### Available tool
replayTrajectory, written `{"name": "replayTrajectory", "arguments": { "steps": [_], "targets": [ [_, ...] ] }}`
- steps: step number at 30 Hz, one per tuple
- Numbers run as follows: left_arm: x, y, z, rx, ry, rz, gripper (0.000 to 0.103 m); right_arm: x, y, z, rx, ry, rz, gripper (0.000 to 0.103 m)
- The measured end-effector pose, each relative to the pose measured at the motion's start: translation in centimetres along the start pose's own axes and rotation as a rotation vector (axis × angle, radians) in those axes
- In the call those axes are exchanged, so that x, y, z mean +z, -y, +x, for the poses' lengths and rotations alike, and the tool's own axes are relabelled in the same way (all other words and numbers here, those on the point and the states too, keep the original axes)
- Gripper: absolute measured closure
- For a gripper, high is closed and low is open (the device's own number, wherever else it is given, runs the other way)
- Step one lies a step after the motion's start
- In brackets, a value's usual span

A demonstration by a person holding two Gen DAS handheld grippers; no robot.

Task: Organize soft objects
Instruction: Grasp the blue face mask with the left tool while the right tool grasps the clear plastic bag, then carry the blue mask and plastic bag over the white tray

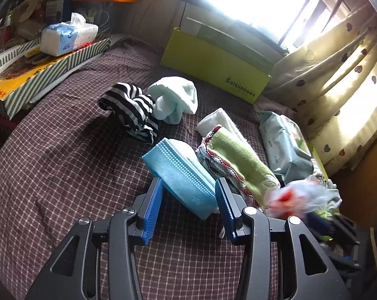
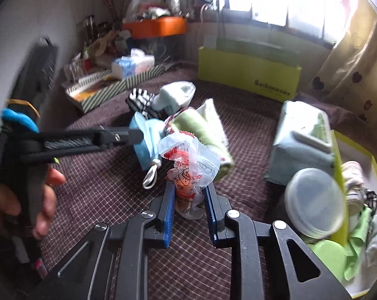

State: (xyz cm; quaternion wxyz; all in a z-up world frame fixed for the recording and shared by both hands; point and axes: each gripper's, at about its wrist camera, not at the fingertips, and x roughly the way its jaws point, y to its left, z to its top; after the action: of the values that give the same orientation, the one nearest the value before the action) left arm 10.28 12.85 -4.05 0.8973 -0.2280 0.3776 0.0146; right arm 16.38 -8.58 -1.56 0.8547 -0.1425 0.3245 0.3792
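Note:
My left gripper [image 1: 188,187] is open, its blue pads on either side of the near end of a light-blue pouch [image 1: 181,175] lying on the checked bedspread [image 1: 63,162]. My right gripper [image 2: 189,192] is shut on a crumpled clear plastic bag with red print [image 2: 188,165], held above the bed; it shows blurred in the left wrist view [image 1: 301,195]. Behind lie a folded green cloth [image 1: 238,165], a white towel [image 1: 221,122], a striped garment [image 1: 131,110] and a pale mint sock bundle [image 1: 174,98]. The left gripper's side also shows in the right wrist view [image 2: 118,135].
A wet-wipes pack [image 1: 283,145] lies at right. A yellow-green box [image 2: 358,200] at far right holds cloths and a round lidded tub [image 2: 313,202]. A green carton [image 1: 213,65] stands by the window. A tissue pack [image 1: 68,36] sits on a striped box [image 1: 46,75] at left.

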Motion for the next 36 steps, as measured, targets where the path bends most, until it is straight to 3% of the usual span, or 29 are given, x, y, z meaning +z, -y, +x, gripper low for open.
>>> {"name": "replayTrajectory", "arguments": {
  "steps": [4, 15, 18, 22, 29, 36],
  "targets": [
    [0.1, 1.0, 1.2, 0.022, -0.015, 0.016, 0.05, 0.1, 1.3, -1.4, -0.011, 0.033, 0.027, 0.082],
    [0.2, 2.1, 3.0, 0.153, -0.026, 0.081, 0.05, -0.1, 2.9, -2.3, -0.004, 0.058, 0.056, 0.082],
    [0.0, 1.8, 2.9, 0.178, -0.022, 0.078, 0.068, -0.2, 3.1, -2.8, -0.004, 0.069, 0.065, 0.082],
    [-0.1, 1.6, 1.9, 0.187, 0.004, 0.079, 0.08, -0.3, 3.3, -3.6, -0.008, 0.085, 0.075, 0.082],
    [-0.5, 2.0, -1.0, 0.173, 0.056, 0.089, 0.081, -0.5, 3.8, -5.4, -0.021, 0.12, 0.108, 0.082],
    [-1.0, 3.6, -3.8, 0.108, 0.11, 0.129, 0.081, -0.9, 4.1, -6.5, -0.034, 0.139, 0.138, 0.082]
  ]
}}
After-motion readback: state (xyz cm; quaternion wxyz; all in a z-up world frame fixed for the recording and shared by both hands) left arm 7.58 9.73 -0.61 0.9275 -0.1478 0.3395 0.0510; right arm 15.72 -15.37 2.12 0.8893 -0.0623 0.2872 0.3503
